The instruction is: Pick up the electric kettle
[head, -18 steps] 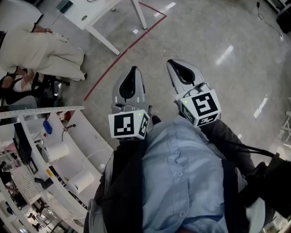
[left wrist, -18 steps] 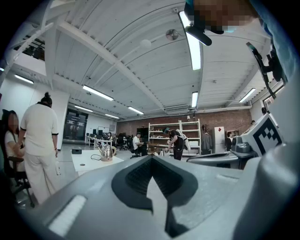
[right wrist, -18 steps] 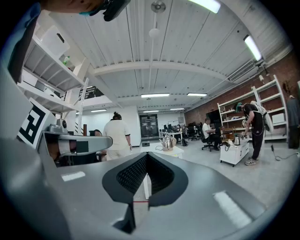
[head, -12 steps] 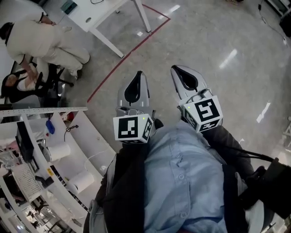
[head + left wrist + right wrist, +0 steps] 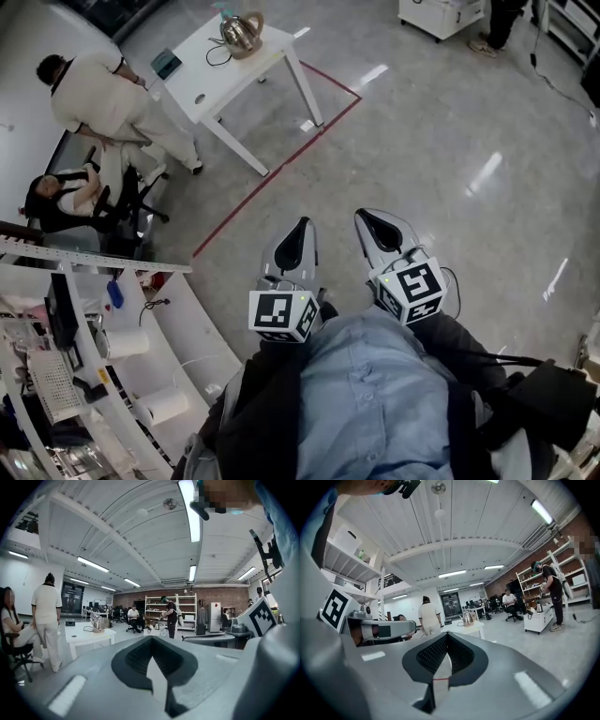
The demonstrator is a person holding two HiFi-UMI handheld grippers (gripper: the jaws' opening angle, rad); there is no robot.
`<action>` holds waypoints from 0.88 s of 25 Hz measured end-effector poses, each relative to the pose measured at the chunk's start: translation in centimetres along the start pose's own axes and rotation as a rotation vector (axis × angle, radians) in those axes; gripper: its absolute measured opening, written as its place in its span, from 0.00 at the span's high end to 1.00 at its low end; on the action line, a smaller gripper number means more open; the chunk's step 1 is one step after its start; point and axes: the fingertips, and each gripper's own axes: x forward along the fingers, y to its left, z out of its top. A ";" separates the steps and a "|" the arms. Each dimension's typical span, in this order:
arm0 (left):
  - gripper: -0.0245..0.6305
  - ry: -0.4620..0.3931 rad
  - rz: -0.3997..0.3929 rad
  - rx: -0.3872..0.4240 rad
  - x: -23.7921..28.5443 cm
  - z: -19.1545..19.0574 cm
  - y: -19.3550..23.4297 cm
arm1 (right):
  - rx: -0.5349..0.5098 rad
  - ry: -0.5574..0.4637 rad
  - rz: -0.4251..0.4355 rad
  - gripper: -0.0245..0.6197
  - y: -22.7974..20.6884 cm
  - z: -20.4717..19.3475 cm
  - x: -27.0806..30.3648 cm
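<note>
Across the glossy floor (image 5: pixel 422 122), the electric kettle (image 5: pixel 241 31) stands on a white tabletop (image 5: pixel 223 73), well apart from the left hand-held gripper (image 5: pixel 301 227) and the right hand-held gripper (image 5: pixel 368 218), both closed on nothing.

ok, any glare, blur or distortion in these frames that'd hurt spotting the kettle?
Head view: bright streaks glare off the glossy floor, but the kettle on the white table is sharp, near the top edge. Left gripper view: strong fisheye, dark corners, blown-out ceiling light, kettle tiny. Right gripper view: same fisheye and vignette, kettle tiny too.
</note>
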 end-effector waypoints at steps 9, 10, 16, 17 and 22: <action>0.96 0.043 -0.011 0.008 3.3 -0.8 -2.3 | -0.002 0.013 0.001 0.92 -4.3 0.2 0.3; 0.96 0.044 -0.006 -0.001 3.7 -0.7 -1.8 | -0.004 0.020 0.008 0.92 -4.3 0.2 1.0; 0.96 0.038 0.010 -0.059 6.5 -1.8 2.3 | -0.015 0.070 0.052 0.92 -4.4 -1.4 5.9; 0.96 0.031 0.013 -0.070 7.1 -2.0 3.3 | -0.021 0.081 0.055 0.92 -4.4 -1.5 7.0; 0.96 -0.035 0.031 -0.094 10.9 0.0 9.9 | -0.075 0.113 0.099 0.92 -3.6 -0.3 14.5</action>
